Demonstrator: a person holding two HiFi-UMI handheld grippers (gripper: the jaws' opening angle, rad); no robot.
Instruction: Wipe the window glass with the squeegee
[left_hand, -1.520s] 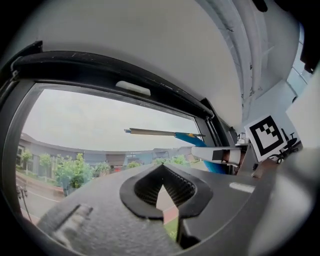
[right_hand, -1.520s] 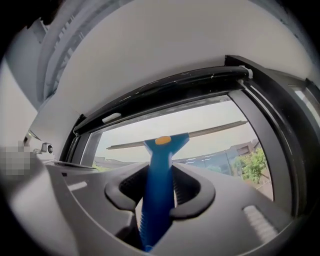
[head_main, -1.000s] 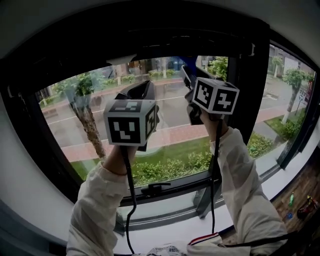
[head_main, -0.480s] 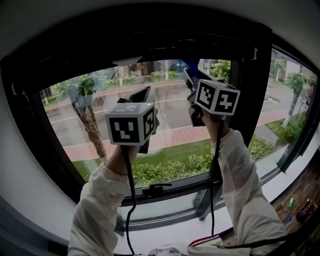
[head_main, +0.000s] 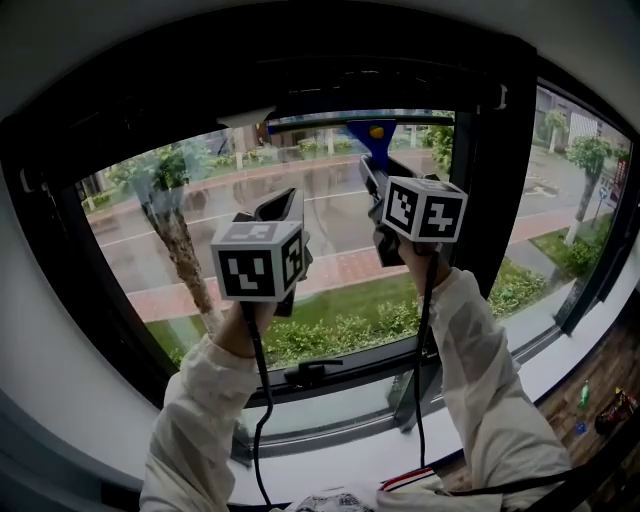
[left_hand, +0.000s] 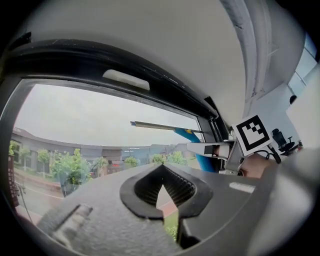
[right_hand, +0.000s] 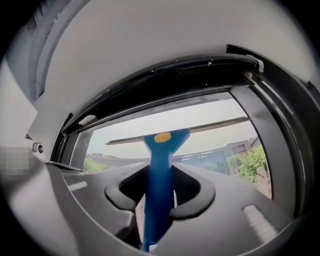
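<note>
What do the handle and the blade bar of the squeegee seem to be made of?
Handle: probably moulded plastic, plain blue and smooth, with a soft sheen. Blade bar: thin, straight and grey, perhaps metal holding a rubber strip; the pictures leave this open.

From your head view, the cube on your right gripper (head_main: 376, 182) hides most of the squeegee (head_main: 377, 135) handle. In the right gripper view its bottom end runs off the picture. The little things (head_main: 590, 402) at bottom right are too small to tell
</note>
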